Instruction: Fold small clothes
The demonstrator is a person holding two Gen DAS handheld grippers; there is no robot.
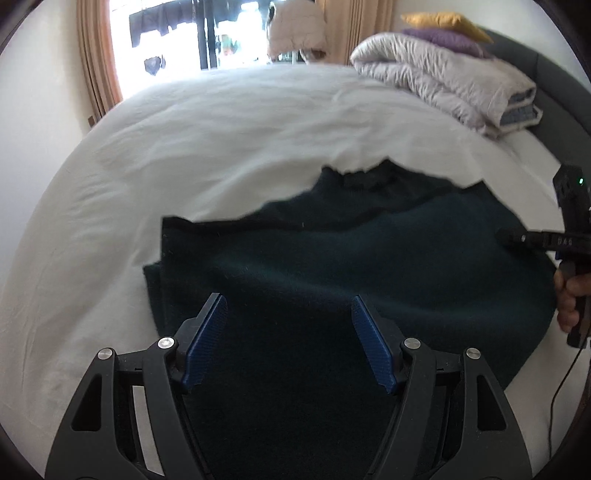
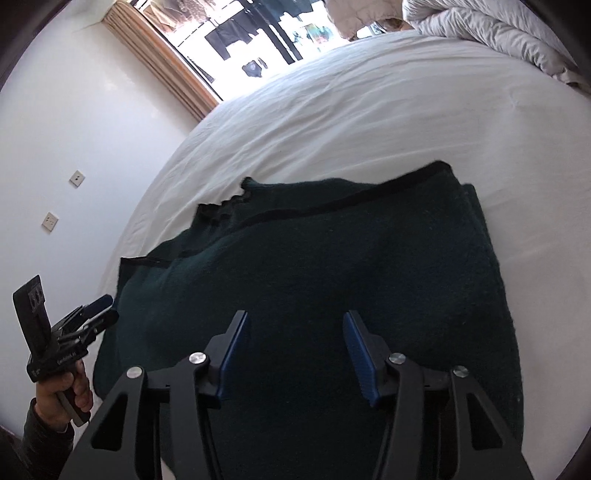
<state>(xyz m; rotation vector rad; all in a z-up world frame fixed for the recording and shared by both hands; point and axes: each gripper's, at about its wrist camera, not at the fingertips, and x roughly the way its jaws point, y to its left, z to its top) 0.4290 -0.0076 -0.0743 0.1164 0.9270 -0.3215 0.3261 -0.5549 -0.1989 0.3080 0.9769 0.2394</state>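
Currently I see both grippers over the dark green garment (image 1: 332,266) on the white bed (image 1: 221,122). Left gripper (image 1: 289,334) jaws apart, empty; right gripper (image 2: 294,350) likewise, nothing gripped.

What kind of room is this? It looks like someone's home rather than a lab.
Most likely a bedroom in a home: a wide bed with a white sheet, a folded duvet with pillows stacked by the headboard, and curtains at a window with laundry hanging outside. A dark green garment lies on the bed.
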